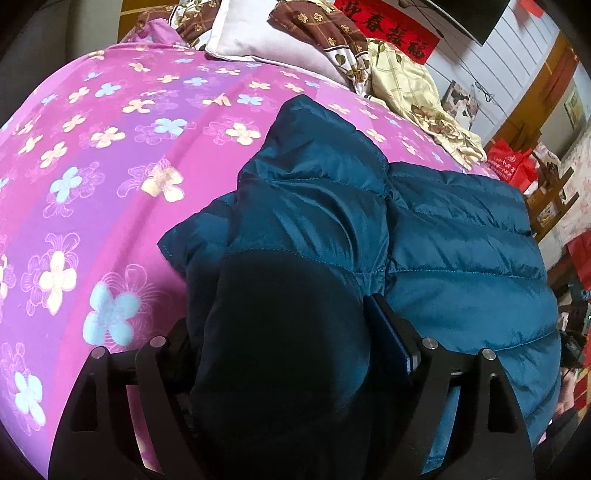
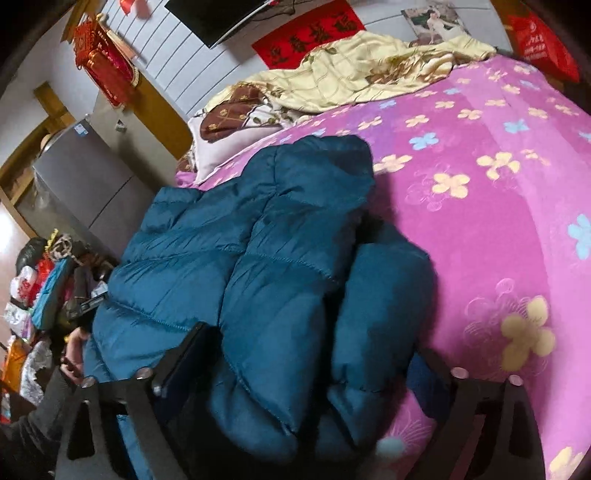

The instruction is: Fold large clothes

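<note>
While both tools work at the near edge of the bed, a teal quilted down jacket (image 1: 424, 236) lies bunched on the pink flowered bedspread (image 1: 110, 155), filling the lower right of the left wrist view and the lower centre of the right wrist view. In the left wrist view, the left tool (image 1: 284, 354) stands with its jaws apart, and a dark, shadowed fold of the jacket sits between them; whether the pads press on it cannot be told. In the right wrist view, the right tool (image 2: 306, 373) also has its jaws wide apart, straddling a puffy fold of the jacket at the bottom of the frame, with cloth against the left finger and the bedspread showing by the right one. A hand (image 2: 74, 358) in a dark sleeve shows at the lower left of that view. Towards the top of both frames lie a cream flowered quilt (image 2: 369, 70), a pale pillow (image 1: 266, 40) and a brown patterned cloth (image 1: 325, 29). A red banner (image 1: 391, 26) hangs on the wall behind.
</note>
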Demonstrator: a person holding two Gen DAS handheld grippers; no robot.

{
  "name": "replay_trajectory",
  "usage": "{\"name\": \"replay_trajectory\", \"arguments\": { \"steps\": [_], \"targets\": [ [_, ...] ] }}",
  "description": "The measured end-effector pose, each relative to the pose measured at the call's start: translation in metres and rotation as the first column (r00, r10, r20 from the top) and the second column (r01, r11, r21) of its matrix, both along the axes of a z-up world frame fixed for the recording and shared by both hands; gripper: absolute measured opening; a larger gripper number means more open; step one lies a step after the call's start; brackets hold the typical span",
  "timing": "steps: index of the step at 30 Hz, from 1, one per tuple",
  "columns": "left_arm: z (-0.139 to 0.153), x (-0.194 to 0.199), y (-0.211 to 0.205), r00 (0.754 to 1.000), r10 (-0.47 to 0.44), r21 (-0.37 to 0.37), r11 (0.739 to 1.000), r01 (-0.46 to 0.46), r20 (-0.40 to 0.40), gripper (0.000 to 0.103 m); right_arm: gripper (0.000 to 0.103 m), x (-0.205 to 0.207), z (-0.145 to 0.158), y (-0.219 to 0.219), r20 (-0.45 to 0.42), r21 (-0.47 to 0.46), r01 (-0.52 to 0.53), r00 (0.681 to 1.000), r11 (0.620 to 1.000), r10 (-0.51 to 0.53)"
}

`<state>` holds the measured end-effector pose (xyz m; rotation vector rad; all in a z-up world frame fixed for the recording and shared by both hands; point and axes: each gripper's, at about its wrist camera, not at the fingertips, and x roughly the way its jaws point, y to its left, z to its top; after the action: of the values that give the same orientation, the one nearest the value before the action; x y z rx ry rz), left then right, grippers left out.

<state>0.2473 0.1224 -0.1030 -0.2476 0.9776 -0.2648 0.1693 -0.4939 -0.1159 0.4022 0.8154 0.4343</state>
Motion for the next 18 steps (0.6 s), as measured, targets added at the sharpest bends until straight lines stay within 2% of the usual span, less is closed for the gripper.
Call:
{"name": "replay_trajectory", "arguments": {
  "steps": [2, 4, 5, 7, 9, 10, 13, 18],
  "targets": [
    [0.001, 0.0, 0.001, 1.0, 0.007, -0.005, 1.0, -0.007, -0.001, 0.078, 0.077, 0.0, -0.002, 0.0, -0.003, 0.0, 0.025, 1.0, 1.0, -0.025],
    [0.007, -0.005, 0.001, 0.999, 0.018, 0.006, 1.0, -0.018, 0.028, 0.055, 0.061, 0.001, 0.002, 0.002, 0.022, -0.019, 0.021, 1.0, 1.0, -0.02],
    [0.012, -0.009, -0.003, 0.999, 0.012, 0.03, 0.999, -0.013, 0.049, 0.048, 0.057, 0.0, 0.005, 0.005, 0.041, -0.041, 0.013, 0.999, 0.999, -0.012],
    [0.022, -0.018, -0.012, 0.995, -0.003, 0.096, 0.995, -0.007, 0.102, 0.028, 0.043, -0.005, 0.013, 0.01, 0.078, -0.095, -0.001, 0.997, 0.995, 0.008],
    [0.032, -0.027, -0.019, 0.989, 0.001, 0.147, 0.989, -0.024, 0.148, 0.021, 0.034, -0.008, 0.021, 0.017, 0.104, -0.149, -0.014, 0.994, 0.989, 0.03],
    [0.038, -0.033, -0.02, 0.985, 0.012, 0.154, 0.987, -0.039, 0.173, 0.019, 0.029, -0.011, 0.028, 0.021, 0.121, -0.177, -0.01, 0.992, 0.984, 0.032],
    [0.056, -0.049, -0.014, 0.975, 0.048, 0.131, 0.988, -0.078, 0.217, 0.016, 0.024, -0.027, 0.049, 0.029, 0.177, -0.225, 0.018, 0.984, 0.974, 0.023],
    [0.098, -0.083, -0.007, 0.963, 0.039, 0.103, 0.992, -0.068, 0.267, 0.015, 0.022, -0.066, 0.083, 0.043, 0.264, -0.247, 0.061, 0.965, 0.967, 0.007]
  ]
}}
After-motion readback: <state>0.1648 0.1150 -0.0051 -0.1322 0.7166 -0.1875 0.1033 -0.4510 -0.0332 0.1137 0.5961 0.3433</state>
